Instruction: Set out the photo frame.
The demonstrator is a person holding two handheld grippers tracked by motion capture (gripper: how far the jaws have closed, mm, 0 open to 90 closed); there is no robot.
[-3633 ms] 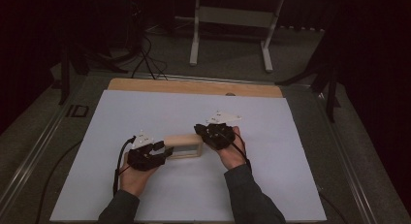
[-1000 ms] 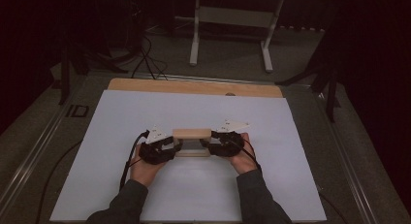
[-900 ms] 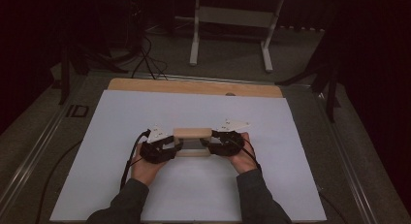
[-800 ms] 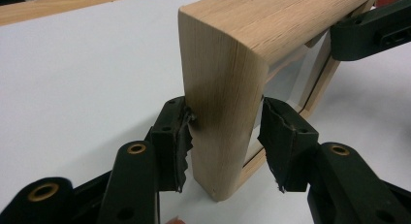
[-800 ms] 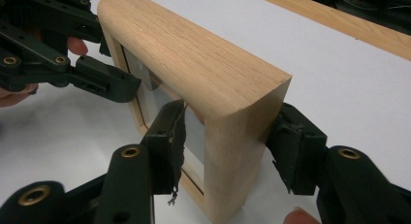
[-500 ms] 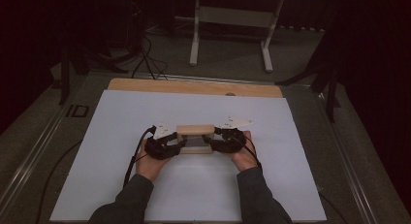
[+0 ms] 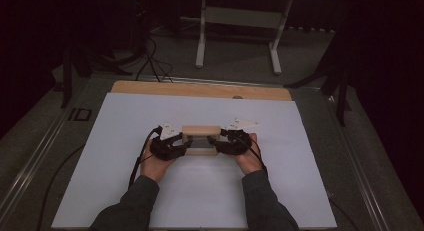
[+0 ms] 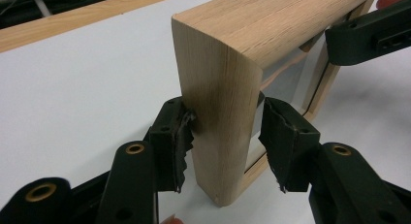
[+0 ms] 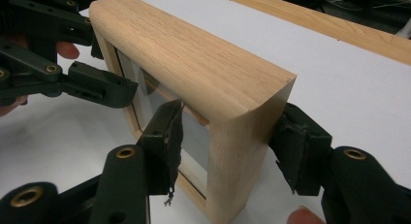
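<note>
My left gripper (image 7: 176, 145) sits at the left end of the wooden picture frame (image 7: 201, 139), which stands upright on its long edge near the middle of the white sheet (image 7: 120, 121) covering the table. In the left gripper view one pad (image 8: 180, 136) just brushes the frame's (image 8: 228, 83) outer face, while the other stands off the glazed side with a sliver of daylight between; so the jaws straddle the end without clamping it.

A second ago the frame stood a touch nearer to me, with both grippers closing in on its ends; now it stands square between them.

On the right, my right gripper (image 7: 224, 143) does the same at the other end: its jaws have just been opening, with the frame's (image 9: 203, 54) end between them, and both pads (image 9: 169, 136) now stand clear of the wood (a small gap each side).

I judge that the frame has been stood up and is being let go; if it stays balanced, both hands can back away.
</note>
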